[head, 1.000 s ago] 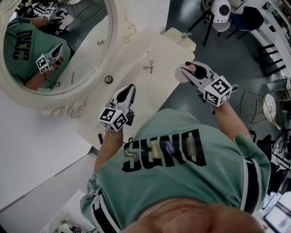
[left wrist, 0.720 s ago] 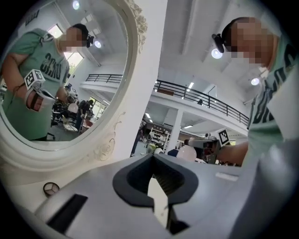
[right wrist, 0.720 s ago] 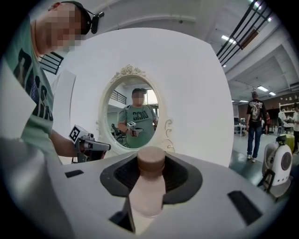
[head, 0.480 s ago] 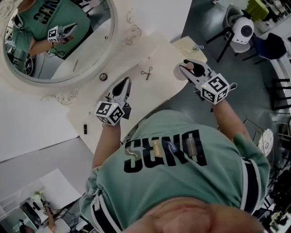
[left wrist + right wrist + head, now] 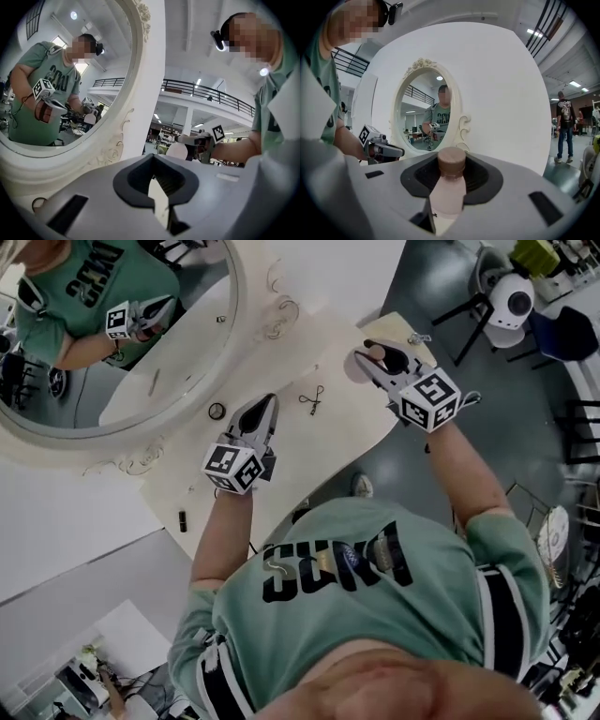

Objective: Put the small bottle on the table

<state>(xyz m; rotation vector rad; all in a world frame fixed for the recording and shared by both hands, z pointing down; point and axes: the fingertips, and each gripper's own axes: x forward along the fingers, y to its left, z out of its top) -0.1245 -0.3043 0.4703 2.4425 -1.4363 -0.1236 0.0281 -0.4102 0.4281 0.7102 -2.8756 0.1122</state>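
a big oval mirror (image 5: pixel 141 343) in a carved cream frame stands on the far side of a cream table (image 5: pixel 309 451), ahead of both sets of jaws.

your left gripper (image 5: pixel 268 406) hangs over the middle of the table. its jaws are closed tip to tip and nothing is between them, so only bare table shows through the hollow in the pads.

your right gripper (image 5: pixel 375 354) is over the table's right edge. its jaws are clamped on the bottle (image 5: pixel 449 187), a pale pink one with a brown cap. the body sits between the pads and the cap points out toward the jaw tips. it is in the air, not touching the table.

a small metal tool (image 5: pixel 312 397) lies on the table between the two sets of jaws, nearer the left tips. a small ring (image 5: pixel 217 411) lies just left of the left tips.

the step in hand looks like the carry to the table, and the bottle is not yet set down. next, you probably need to bring the right jaws further in from the edge and turn the base toward a bare patch. lower it until it rests, and only then open the jaws.
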